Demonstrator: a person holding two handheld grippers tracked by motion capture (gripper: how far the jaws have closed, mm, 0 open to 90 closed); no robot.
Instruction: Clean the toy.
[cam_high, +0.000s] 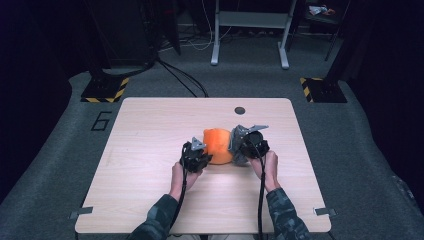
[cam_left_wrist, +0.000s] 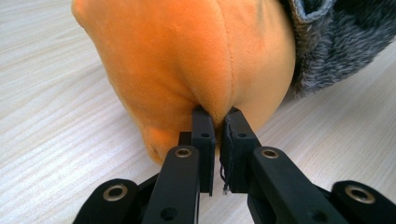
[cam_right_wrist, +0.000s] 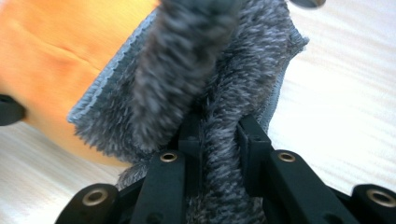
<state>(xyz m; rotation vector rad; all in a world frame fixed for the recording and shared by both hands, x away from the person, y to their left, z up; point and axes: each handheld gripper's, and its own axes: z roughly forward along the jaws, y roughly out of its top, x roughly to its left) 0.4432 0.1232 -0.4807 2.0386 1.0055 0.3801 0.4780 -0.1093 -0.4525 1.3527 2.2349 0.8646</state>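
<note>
Pinching a fold of the orange cushion (cam_left_wrist: 187, 60), the left gripper (cam_left_wrist: 215, 116) is clamping narrow; right gripper (cam_right_wrist: 219, 133), beside the cushion, is gripping the grey furry cover (cam_right_wrist: 224, 70)

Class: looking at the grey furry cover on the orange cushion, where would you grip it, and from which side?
Grip the grey cover at its loose open edge, coming in from the cushion's right end. There the fur bunches into a fold thin enough to pinch, as the right gripper does; the orange cushion itself is bulky.
</note>
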